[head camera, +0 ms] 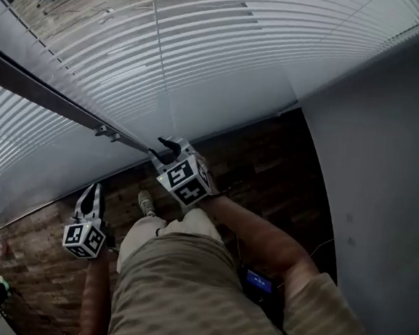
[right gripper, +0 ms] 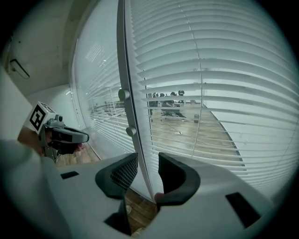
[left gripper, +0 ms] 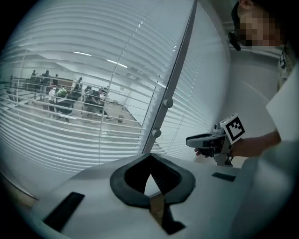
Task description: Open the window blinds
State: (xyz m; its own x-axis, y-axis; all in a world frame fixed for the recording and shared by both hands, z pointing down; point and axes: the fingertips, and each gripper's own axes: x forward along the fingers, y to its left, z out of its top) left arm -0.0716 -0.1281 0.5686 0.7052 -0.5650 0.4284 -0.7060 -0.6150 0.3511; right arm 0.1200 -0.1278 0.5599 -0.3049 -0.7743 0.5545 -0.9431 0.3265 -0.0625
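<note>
**Window blinds and both grippers.** We see the window blinds (right gripper: pixel 224 93) hanging ahead of both grippers. They reach down to a dark plank floor (head camera: pixel 267 175) and meet a plain pale wall (head camera: pixel 391 179) at the right. The blinds are thin, smooth white slats. Each slat's long axis runs level, left to right, and the slits between slats show a hall beyond. A smooth grey upright bar (right gripper: pixel 122 70) with two round knobs (right gripper: pixel 123 94) parts the left panel from the right.

The right gripper (right gripper: pixel 148 175) has its dark, cross-hatched pads (right gripper: pixel 124 173) spread, with the bar's lower part between them. We cannot tell whether either pad touches it. The left gripper (left gripper: pixel 150 158), farther left and nearer us, has its jaws pressed together on nothing.
</note>
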